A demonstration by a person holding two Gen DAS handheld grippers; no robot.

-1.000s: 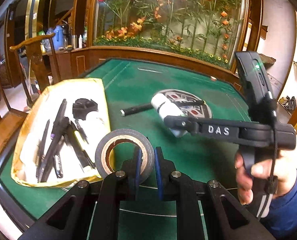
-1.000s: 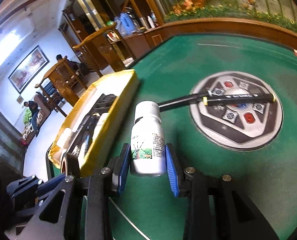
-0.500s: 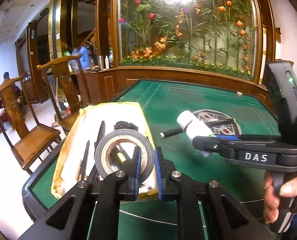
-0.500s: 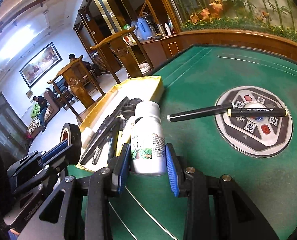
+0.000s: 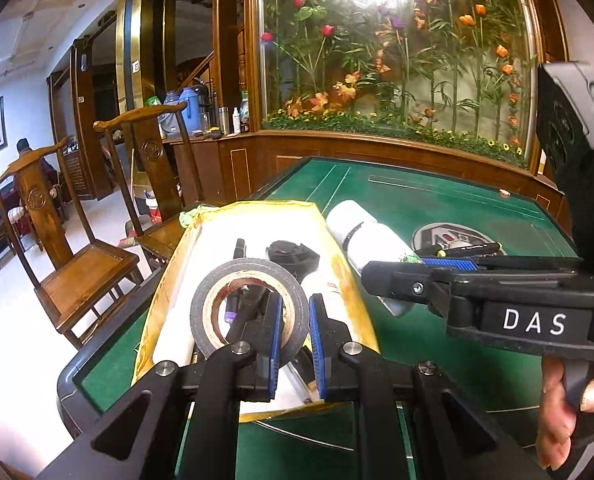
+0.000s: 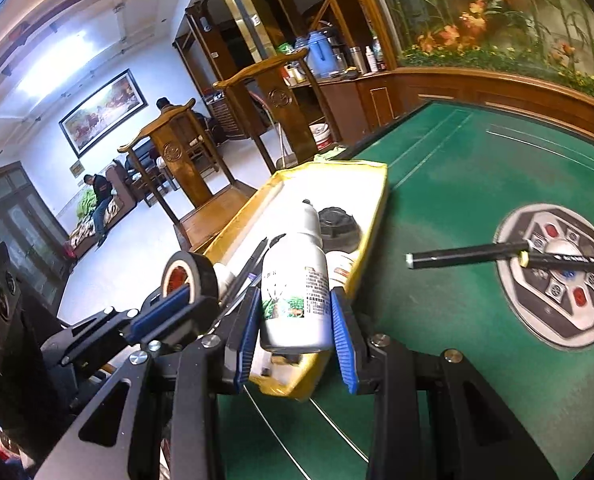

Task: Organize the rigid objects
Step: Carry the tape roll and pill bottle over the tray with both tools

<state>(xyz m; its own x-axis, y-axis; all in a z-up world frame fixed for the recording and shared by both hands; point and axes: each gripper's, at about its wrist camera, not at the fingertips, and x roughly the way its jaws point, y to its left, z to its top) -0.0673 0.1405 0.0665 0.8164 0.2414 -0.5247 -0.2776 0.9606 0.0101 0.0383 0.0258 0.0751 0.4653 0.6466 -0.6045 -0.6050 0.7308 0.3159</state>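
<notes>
Grey tape roll (image 5: 249,308) sits pinched by its wall in our left gripper (image 5: 293,332), above the yellow tray (image 5: 165,300), hiding most pens beneath. Our right gripper (image 6: 297,320) clamps a white bottle (image 6: 295,280) over the tray's near end; its base is cut off. Two dark pens (image 6: 509,256) lie across the table's centre panel (image 6: 557,280), labels unreadable.

Grey tape roll (image 5: 249,304) and white labelled bottle (image 6: 295,284) — both held above a yellow tray (image 6: 371,200); black pens (image 6: 509,258) lie on green table (image 6: 457,200).
</notes>
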